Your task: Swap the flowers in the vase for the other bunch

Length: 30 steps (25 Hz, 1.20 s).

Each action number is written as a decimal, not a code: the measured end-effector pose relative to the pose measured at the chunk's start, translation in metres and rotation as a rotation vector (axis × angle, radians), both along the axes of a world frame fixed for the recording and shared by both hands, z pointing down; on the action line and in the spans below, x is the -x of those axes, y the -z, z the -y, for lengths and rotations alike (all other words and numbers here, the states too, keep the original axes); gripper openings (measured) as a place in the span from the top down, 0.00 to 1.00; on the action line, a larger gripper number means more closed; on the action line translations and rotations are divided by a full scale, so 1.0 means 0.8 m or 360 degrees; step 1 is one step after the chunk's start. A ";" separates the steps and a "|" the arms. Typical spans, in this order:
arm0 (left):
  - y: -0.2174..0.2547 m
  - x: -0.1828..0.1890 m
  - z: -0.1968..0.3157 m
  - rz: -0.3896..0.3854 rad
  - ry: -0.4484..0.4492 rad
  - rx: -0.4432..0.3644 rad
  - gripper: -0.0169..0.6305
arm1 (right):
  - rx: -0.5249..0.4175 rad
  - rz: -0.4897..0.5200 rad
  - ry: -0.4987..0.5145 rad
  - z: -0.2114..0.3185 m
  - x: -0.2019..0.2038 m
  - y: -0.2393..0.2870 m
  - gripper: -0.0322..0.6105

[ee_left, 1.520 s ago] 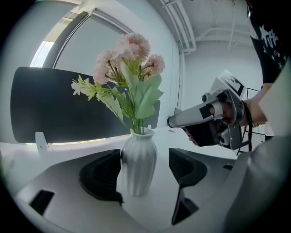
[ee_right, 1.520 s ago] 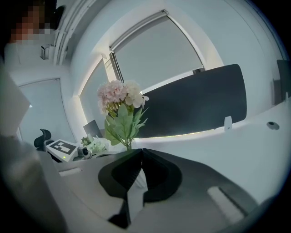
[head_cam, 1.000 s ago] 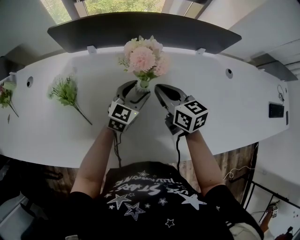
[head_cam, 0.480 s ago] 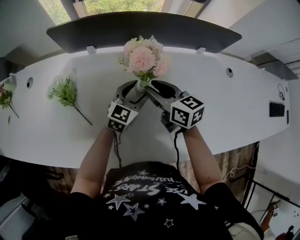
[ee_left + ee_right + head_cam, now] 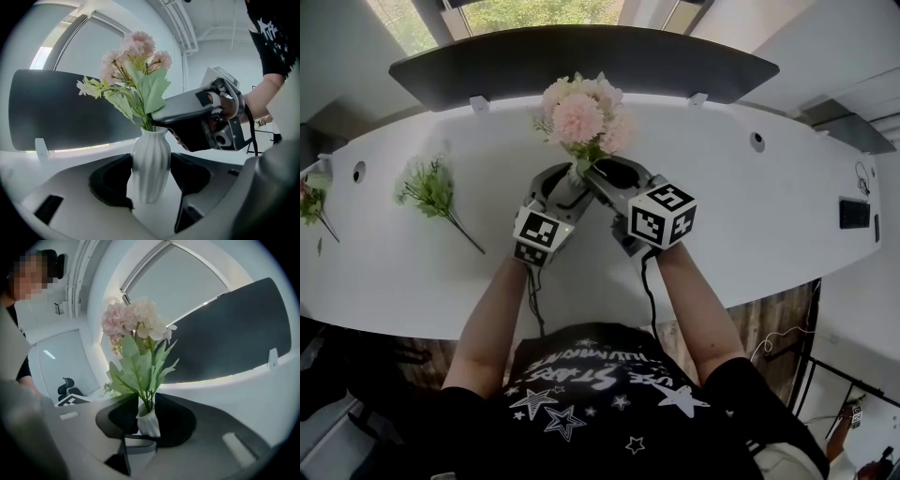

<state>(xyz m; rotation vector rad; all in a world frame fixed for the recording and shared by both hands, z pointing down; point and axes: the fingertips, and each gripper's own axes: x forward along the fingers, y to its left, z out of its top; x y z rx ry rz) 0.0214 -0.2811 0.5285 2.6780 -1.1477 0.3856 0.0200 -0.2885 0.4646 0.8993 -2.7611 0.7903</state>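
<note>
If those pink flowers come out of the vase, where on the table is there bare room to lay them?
The widest bare stretch of the table lies right of the vase, up to the black device at the edge. A narrower patch lies between the vase and the green bunch. The centre, round the pink flowers, is crowded.

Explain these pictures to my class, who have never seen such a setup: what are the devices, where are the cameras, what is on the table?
A person holds hand-operated tongs in each hand. One picture comes from a head camera looking down; the other two from cameras riding on each tongs. On the white table lies a loose green-and-white flower bunch. The left tongs grip the white ribbed ceramic vase holding the pink flower bunch. The right tongs have just been closing around the stems above the vase's mouth, not yet clearly pinching them.
</note>
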 end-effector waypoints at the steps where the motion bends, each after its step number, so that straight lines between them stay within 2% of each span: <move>1: 0.000 0.000 0.000 -0.0001 -0.0002 -0.0001 0.56 | 0.0000 0.0008 0.0003 0.001 -0.001 0.000 0.79; 12: -0.001 0.001 0.000 -0.0006 -0.0003 -0.0008 0.56 | -0.0090 -0.0043 0.0017 0.005 -0.003 0.000 0.86; 16: -0.001 -0.001 -0.002 0.0002 -0.0008 -0.0012 0.56 | -0.0110 0.0028 -0.0010 0.007 -0.003 0.014 0.87; 22: -0.001 -0.001 -0.002 0.0001 -0.0004 -0.0003 0.56 | -0.0182 0.0084 0.0035 0.003 0.005 0.050 0.87; 30: -0.006 0.005 -0.001 0.0003 0.0000 0.0004 0.56 | -0.0272 0.0200 -0.0042 0.000 -0.005 0.099 0.87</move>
